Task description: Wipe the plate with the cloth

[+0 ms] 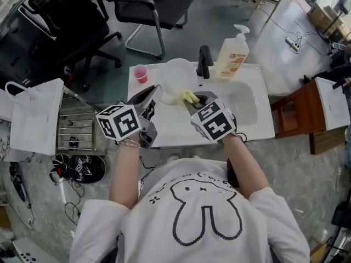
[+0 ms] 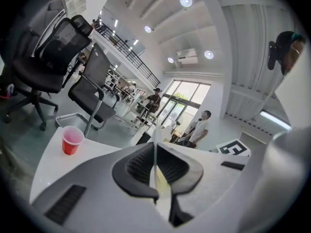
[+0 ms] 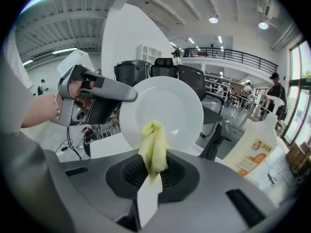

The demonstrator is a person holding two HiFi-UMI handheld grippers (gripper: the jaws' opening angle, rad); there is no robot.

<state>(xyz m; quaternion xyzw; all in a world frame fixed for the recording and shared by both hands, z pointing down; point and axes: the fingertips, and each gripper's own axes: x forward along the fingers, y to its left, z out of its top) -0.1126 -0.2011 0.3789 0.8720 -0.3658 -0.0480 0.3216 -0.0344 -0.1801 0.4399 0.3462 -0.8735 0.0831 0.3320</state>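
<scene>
A white plate is held on edge above the white counter. My left gripper is shut on the plate's rim. In the left gripper view the plate shows as a thin edge between the closed jaws of that gripper. My right gripper is shut on a yellow cloth. In the right gripper view the bunched cloth sticks up from that gripper and lies against the lower face of the plate. The left gripper grips the plate's left edge.
A red cup stands at the counter's back left. A black faucet and a soap pump bottle stand behind the sink basin. Office chairs are beyond the counter, with a white bag to its left and a wooden stool to its right.
</scene>
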